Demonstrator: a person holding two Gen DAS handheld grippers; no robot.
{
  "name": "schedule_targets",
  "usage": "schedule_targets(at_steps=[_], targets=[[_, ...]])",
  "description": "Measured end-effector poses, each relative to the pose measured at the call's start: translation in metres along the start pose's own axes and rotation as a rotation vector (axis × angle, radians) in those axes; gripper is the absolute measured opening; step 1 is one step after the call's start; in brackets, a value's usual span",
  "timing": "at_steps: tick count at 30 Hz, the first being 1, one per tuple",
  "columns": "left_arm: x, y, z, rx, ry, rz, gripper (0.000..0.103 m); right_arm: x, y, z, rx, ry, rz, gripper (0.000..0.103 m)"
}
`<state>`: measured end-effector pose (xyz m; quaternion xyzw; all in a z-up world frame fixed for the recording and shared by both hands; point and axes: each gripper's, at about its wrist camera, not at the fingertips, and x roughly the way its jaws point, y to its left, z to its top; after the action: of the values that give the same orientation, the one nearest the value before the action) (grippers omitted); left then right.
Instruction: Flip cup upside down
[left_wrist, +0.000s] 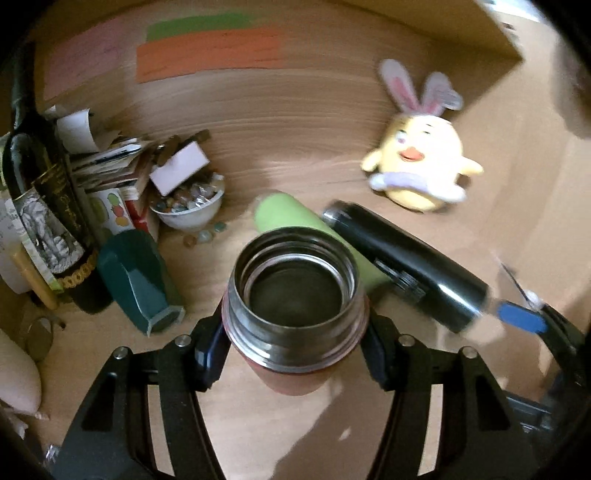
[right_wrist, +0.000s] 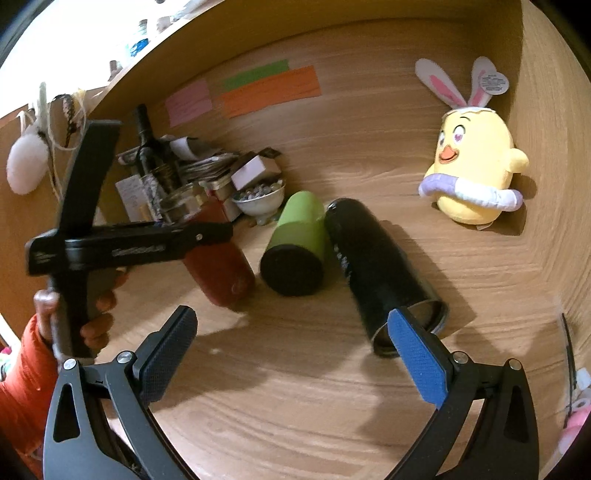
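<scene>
1. Left tongs (left_wrist: 295, 354): closed on the red cup (left_wrist: 295, 306) just below its steel threaded rim; the open mouth faces the left wrist camera.
2. Red cup, right wrist view (right_wrist: 221, 273): held tilted above the wooden worktop (right_wrist: 295, 387), base lowest, clear of the surface.
3. Right tongs (right_wrist: 291, 354): spread wide, holding nothing; its blue pad (right_wrist: 417, 362) overlaps the black flask's mouth in view, but contact cannot be told.
4. Green cup (right_wrist: 295, 240): lying on its side, dark base towards the camera, just beside the black flask (right_wrist: 376, 266).
5. Yellow chick plush (right_wrist: 476, 166): upright near the wall, well apart.
6. Bowl of stones (left_wrist: 190, 206), wine bottle (left_wrist: 48, 206): clutter at left.
</scene>
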<state>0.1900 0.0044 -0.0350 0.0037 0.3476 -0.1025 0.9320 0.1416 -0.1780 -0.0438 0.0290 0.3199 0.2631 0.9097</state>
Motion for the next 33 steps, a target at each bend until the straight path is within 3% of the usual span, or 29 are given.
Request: schedule_targets(at_steps=[10,13,17,22,26,33], targets=[[-0.047,-0.031,-0.043,0.011,0.047,-0.143,0.061,-0.003,0.036,-0.032,-0.053,0.050,0.111,0.103],[-0.052,-0.033,-0.052,-0.024,0.073,-0.202,0.061,-0.005,0.045,-0.041,-0.081,0.052,0.121,0.103],[-0.057,-0.037,-0.060,-0.042,0.082,-0.228,0.061,0.003,0.051,-0.050,-0.087,0.070,0.115,0.102],[-0.059,-0.035,-0.064,-0.075,0.092,-0.287,0.061,0.005,0.057,-0.052,-0.090,0.075,0.181,0.087],[-0.057,-0.034,-0.063,-0.088,0.096,-0.325,0.061,0.012,0.064,-0.050,-0.118,0.089,0.198,0.069],[-0.051,-0.021,-0.060,-0.120,0.077,-0.333,0.062,0.017,0.072,-0.047,-0.158,0.061,0.184,0.063]])
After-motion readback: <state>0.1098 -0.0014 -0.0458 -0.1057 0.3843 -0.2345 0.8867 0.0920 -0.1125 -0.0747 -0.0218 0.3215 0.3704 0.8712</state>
